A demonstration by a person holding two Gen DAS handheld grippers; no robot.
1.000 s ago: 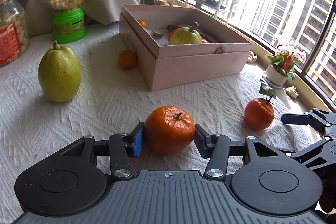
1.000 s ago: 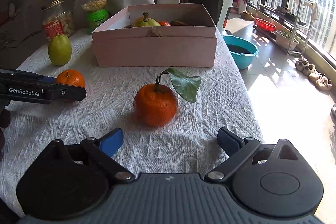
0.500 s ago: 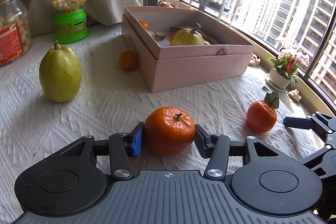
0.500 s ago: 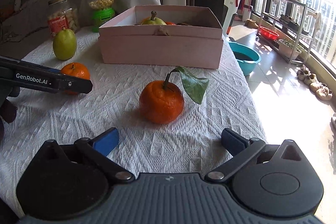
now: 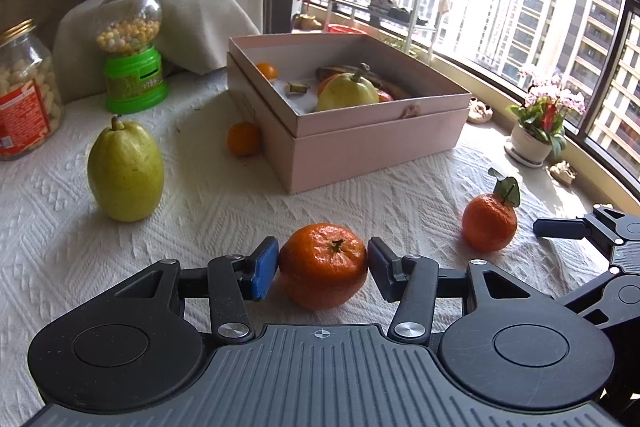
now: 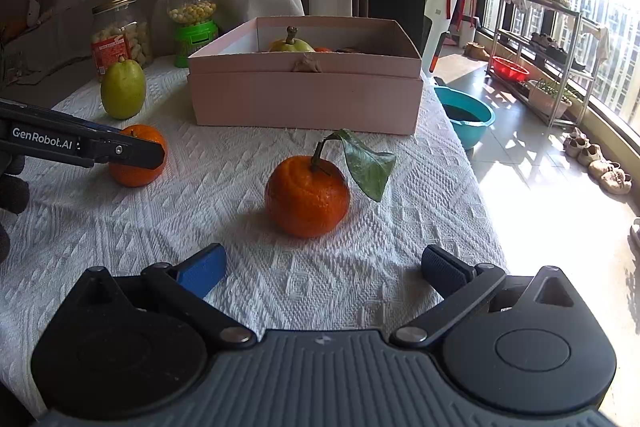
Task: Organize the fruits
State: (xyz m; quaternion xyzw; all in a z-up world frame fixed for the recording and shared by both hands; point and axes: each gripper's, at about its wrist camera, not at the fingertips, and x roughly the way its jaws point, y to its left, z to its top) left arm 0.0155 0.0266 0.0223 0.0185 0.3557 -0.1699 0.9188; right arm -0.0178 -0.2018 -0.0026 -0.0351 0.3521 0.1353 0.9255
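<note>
My left gripper (image 5: 322, 269) is shut on a plain orange (image 5: 322, 266), held just off the white cloth; it also shows in the right wrist view (image 6: 136, 163). A leafy orange (image 6: 306, 195) sits on the cloth just ahead of my open, empty right gripper (image 6: 322, 271); it shows in the left wrist view too (image 5: 489, 222). The pink box (image 5: 360, 143) holds a pear (image 5: 347, 93) and other fruit. A green pear (image 5: 125, 171) and a small orange (image 5: 244, 139) stand on the cloth left of the box.
A green candy dispenser (image 5: 133, 51) and a glass jar (image 5: 24, 95) stand at the back left. A flower pot (image 5: 532, 141) sits on the window sill. The table's right edge drops to the floor, where there is a blue basin (image 6: 466, 117).
My left gripper has lifted the plain orange slightly off the cloth. My right gripper has moved a little closer to the leafy orange, still open.
</note>
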